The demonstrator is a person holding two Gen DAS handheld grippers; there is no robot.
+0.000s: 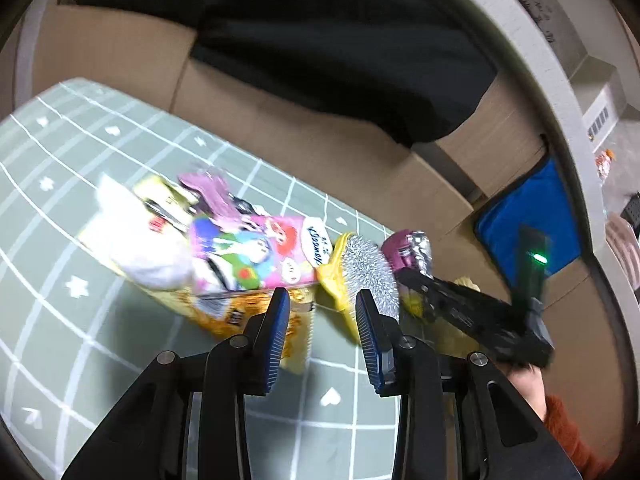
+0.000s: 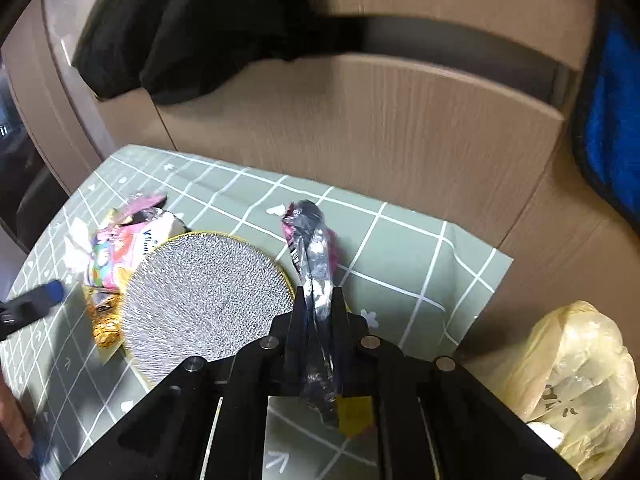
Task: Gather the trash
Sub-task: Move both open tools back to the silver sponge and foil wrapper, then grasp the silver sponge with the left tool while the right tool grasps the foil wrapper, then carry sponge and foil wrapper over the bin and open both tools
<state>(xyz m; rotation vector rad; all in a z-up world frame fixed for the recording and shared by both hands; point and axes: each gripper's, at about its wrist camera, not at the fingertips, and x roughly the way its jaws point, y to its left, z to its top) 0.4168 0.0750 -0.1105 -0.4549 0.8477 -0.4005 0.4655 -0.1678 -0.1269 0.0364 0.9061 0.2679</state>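
Observation:
A pile of trash lies on the green checked mat (image 1: 80, 344): a pink cartoon wrapper (image 1: 256, 252), a white tissue (image 1: 136, 240), an orange wrapper (image 1: 240, 312) and a yellow wrapper with a silver inside (image 2: 204, 300). My left gripper (image 1: 322, 320) hangs open just short of the pile, nothing between its blue pads (image 1: 276, 336). My right gripper (image 2: 319, 300) is shut on a crumpled purple and silver wrapper (image 2: 314, 248), which sticks out beyond the fingertips over the mat. The left wrist view shows the same wrapper (image 1: 408, 248) at the right gripper's (image 1: 406, 276) tip.
Cardboard boxes (image 2: 380, 128) wall the mat's far side, with a black garment (image 1: 320, 48) draped over them. A blue cloth (image 1: 528, 216) hangs at the right. A yellowish plastic bag (image 2: 572, 380) sits off the mat's right edge. A hand in an orange sleeve (image 1: 560, 428) holds the right gripper.

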